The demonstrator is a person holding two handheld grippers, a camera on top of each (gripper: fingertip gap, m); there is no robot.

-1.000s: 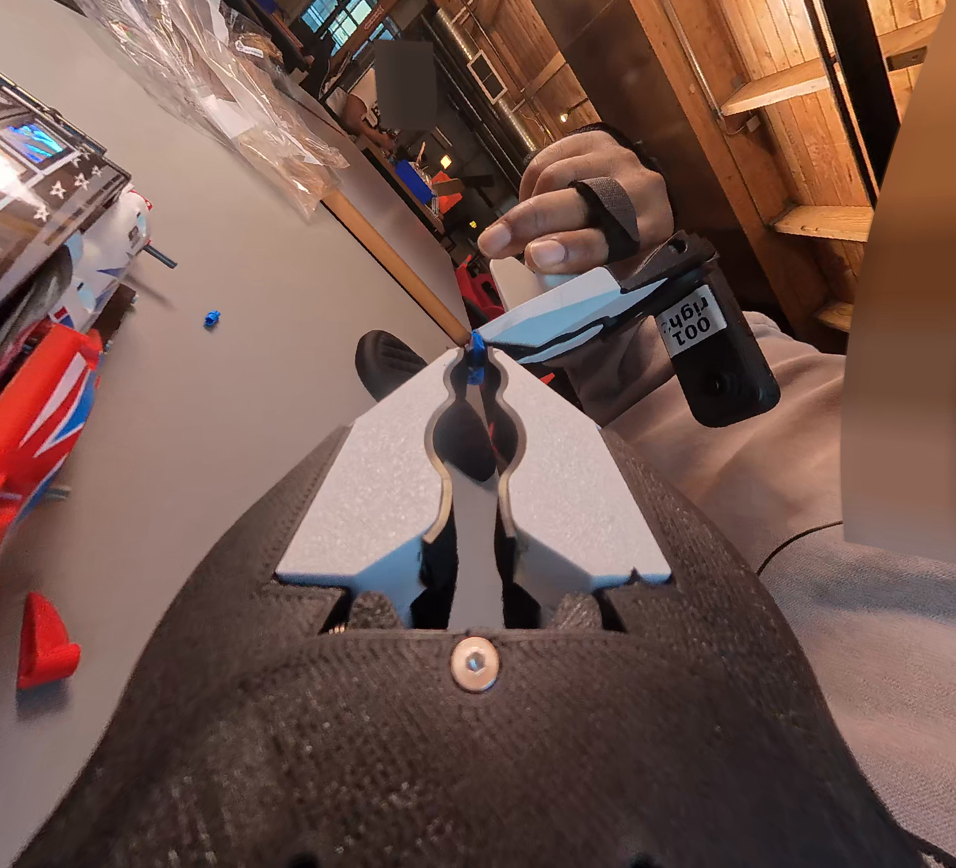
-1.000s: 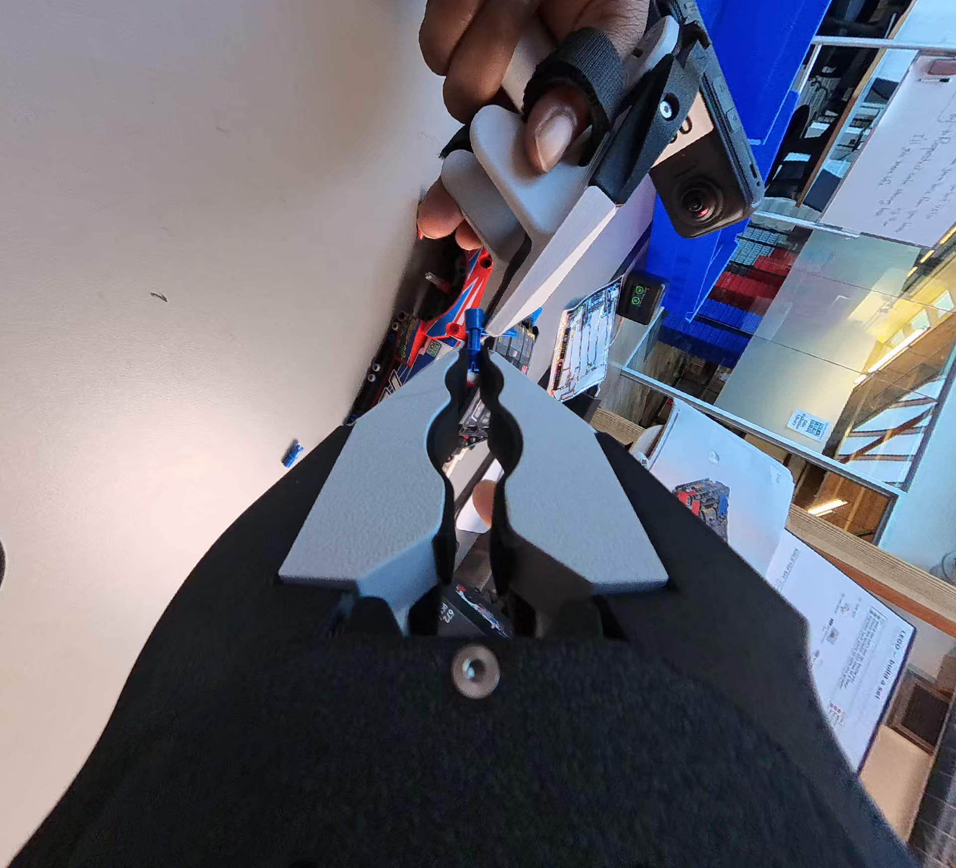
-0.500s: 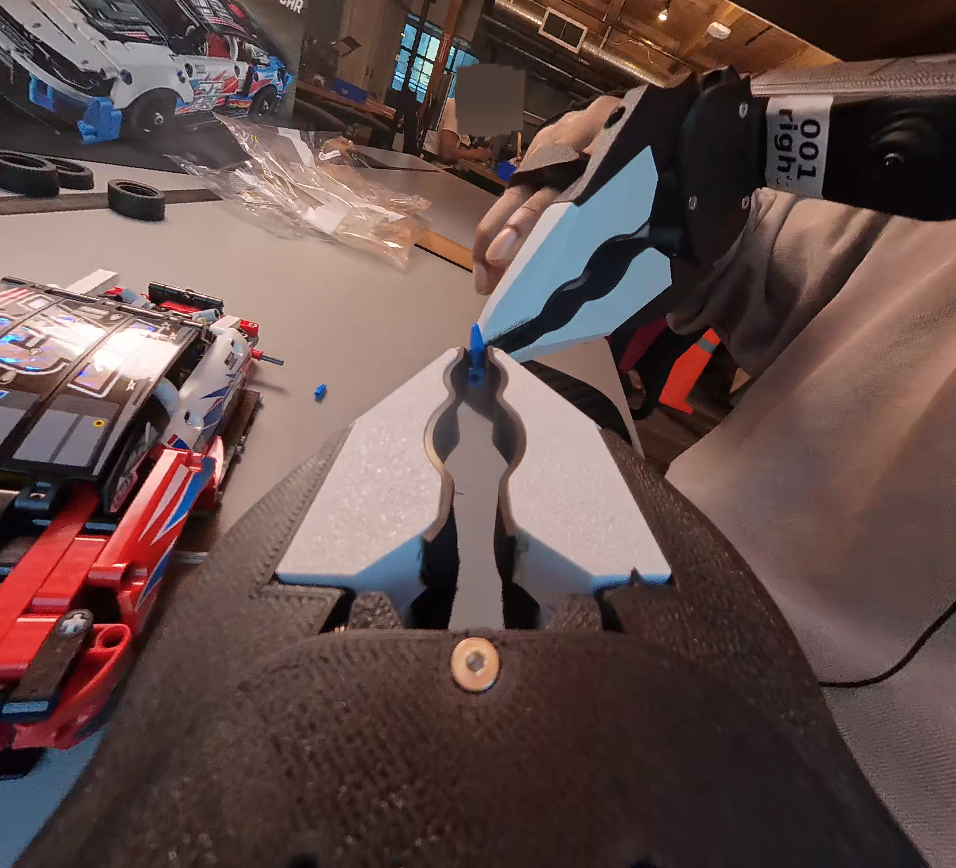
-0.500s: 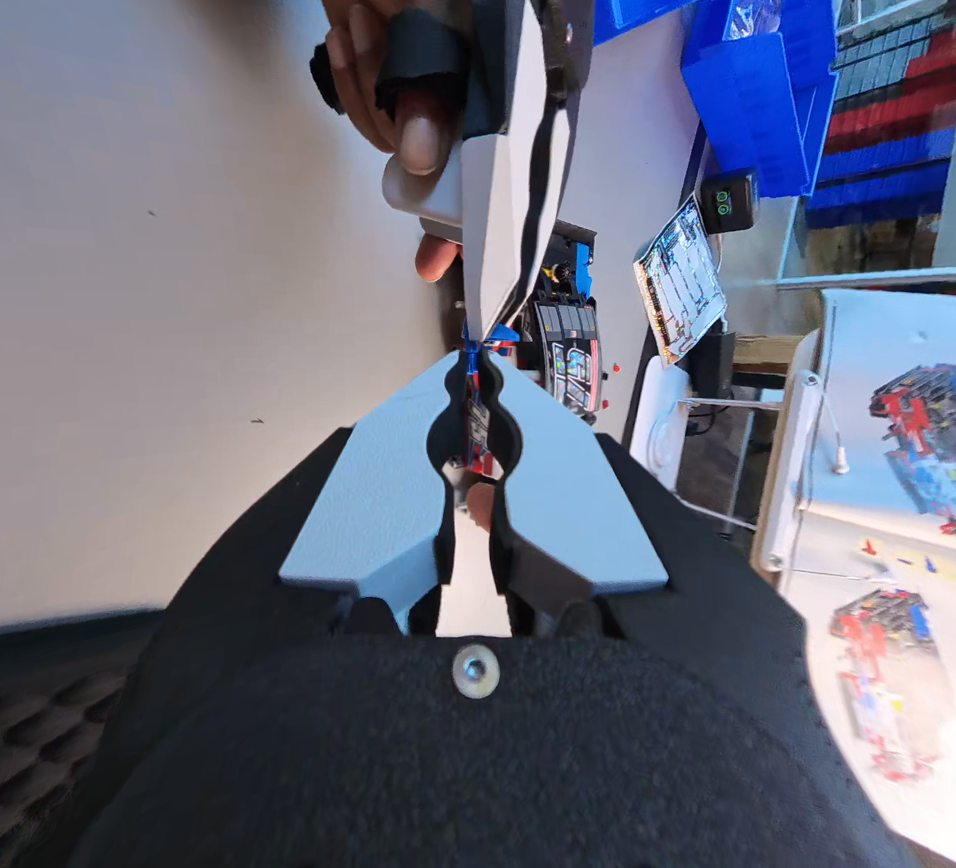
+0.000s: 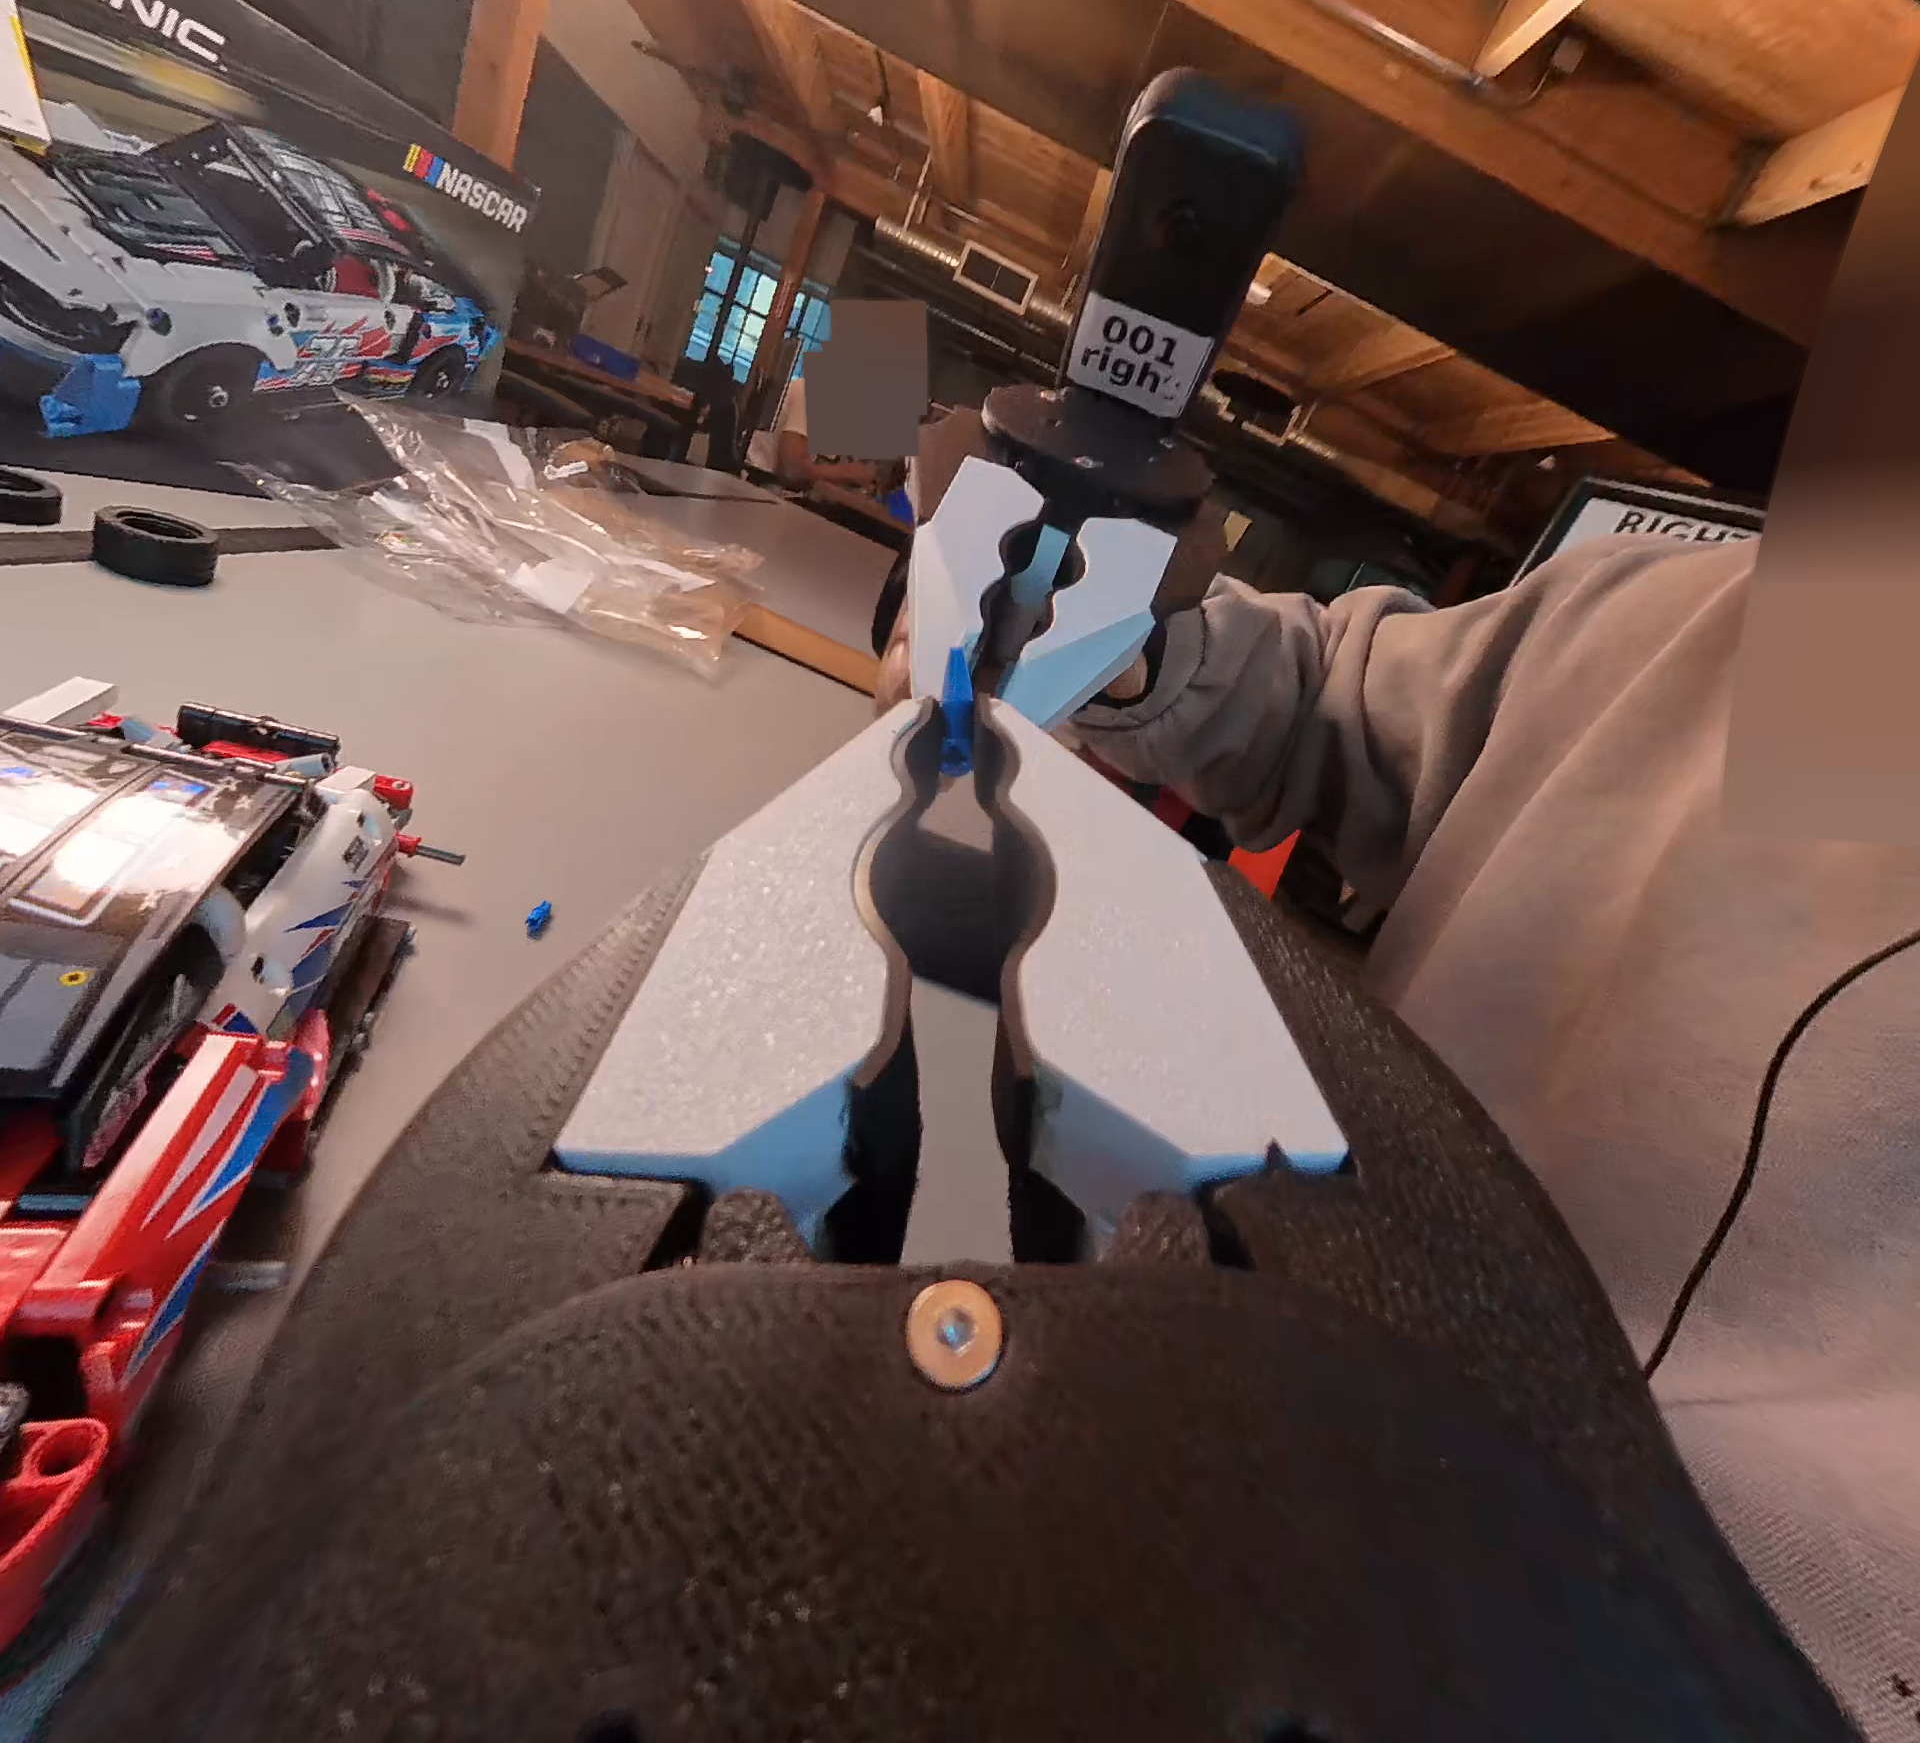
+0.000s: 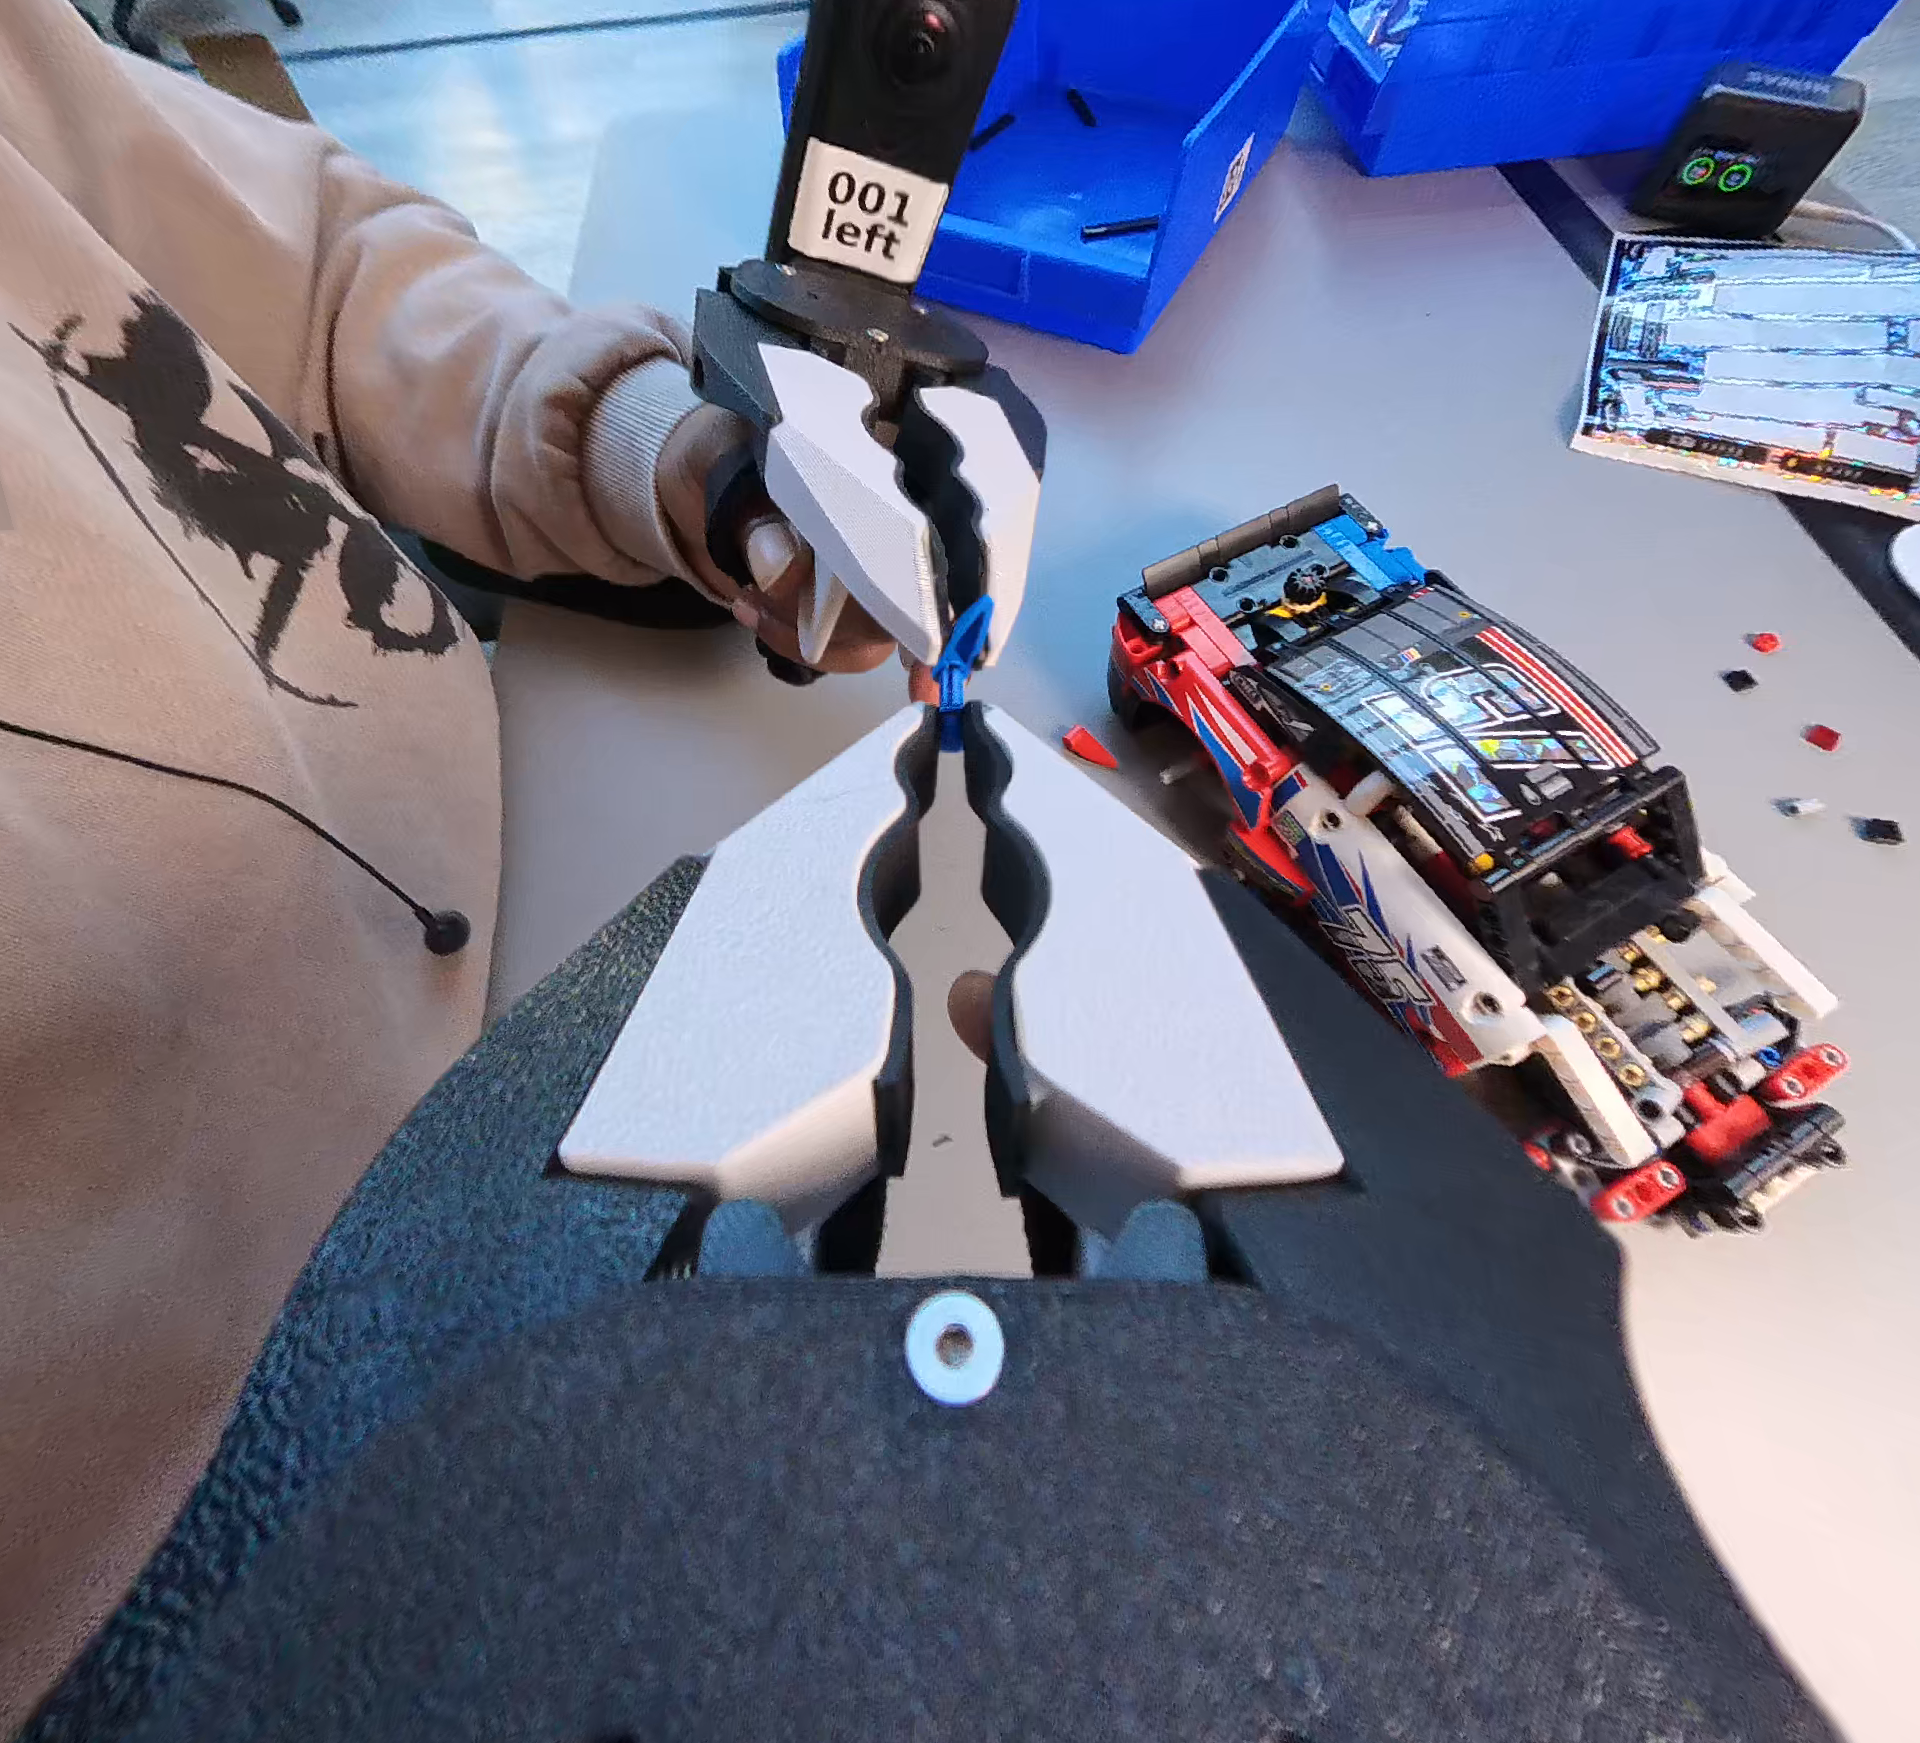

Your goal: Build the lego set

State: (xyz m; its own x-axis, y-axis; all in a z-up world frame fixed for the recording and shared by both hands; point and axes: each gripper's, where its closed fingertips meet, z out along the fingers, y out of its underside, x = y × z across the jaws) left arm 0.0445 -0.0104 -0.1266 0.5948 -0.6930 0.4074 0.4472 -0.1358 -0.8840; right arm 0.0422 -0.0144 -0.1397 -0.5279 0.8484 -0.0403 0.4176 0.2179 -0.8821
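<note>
A small blue Lego piece [image 5: 954,714] is pinched between the tips of my left gripper [image 5: 956,729], held above the grey table. My right gripper [image 5: 989,667] meets it tip to tip from the far side and points down at it. In the right wrist view my right gripper [image 6: 950,723] is shut on the lower end of the blue piece [image 6: 958,670], and the left gripper [image 6: 968,635] holds its upper end. I cannot tell whether it is one piece or two joined. The partly built red, white and black Lego car [image 5: 156,924] [image 6: 1455,820] lies on the table beside them.
A loose blue pin [image 5: 537,916], a black tyre [image 5: 156,542], a clear plastic bag [image 5: 499,519] and the set's box [image 5: 208,239] lie beyond the car. A red piece [image 6: 1089,744], small loose pieces [image 6: 1820,737], a sticker sheet [image 6: 1756,363] and blue bins [image 6: 1122,135] are also there. My two grippers' fingertips are within a few centimetres of each other.
Both grippers have turned together while staying tip to tip on the blue piece. The right gripper now stands upright and the car has come into full view.
</note>
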